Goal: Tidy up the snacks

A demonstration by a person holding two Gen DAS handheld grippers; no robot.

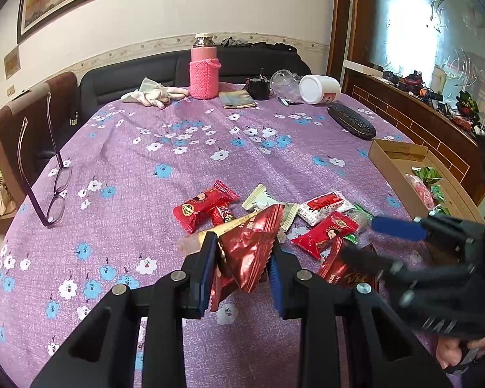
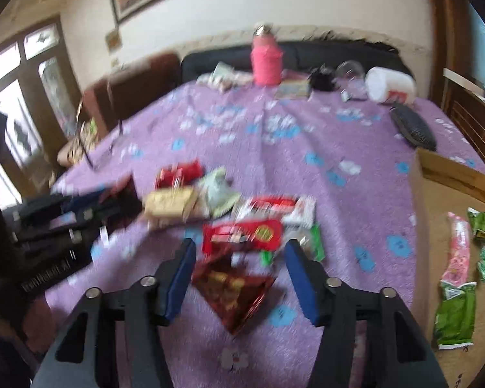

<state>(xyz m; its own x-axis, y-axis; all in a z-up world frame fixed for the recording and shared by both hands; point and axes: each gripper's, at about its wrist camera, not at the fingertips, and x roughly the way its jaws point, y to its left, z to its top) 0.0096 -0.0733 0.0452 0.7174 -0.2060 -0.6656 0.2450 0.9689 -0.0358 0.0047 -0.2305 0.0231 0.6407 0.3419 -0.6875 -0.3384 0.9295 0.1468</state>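
Between our right gripper's [image 2: 239, 278] jaws a dark red triangular packet [image 2: 234, 294] lies flat on the purple flowered cloth of the worktop [image 2: 307, 129], close to the near edge. The jaws stand apart on either side of it, and neither blue pad seems to touch the wrapper, though the right wrist view is smeared and we cannot be sure of the contact. We judge it to be released, not held. Its broad top edge faces the far side and its point aims back toward us, so the long axis runs roughly along the line of the fingers, not across them.

Our left gripper [image 1: 244, 258] is clenched on a second dark red packet [image 1: 249, 245], a foil triangle with a serrated edge, pinched between the two pads and held just above the cloth. Beyond it the loose pile of snacks [image 1: 274, 216], red, white and pale green wrappers, sits near the middle of the near half of the worktop.

The cardboard box [image 2: 452, 187] stands at the right edge, already holding a pink packet [image 2: 457, 252] and a green packet [image 2: 454, 317]. It lies to the right of both grippers, and our right hand is plainly the nearer. We reckon the left-held packet must cross over the pile to reach it.
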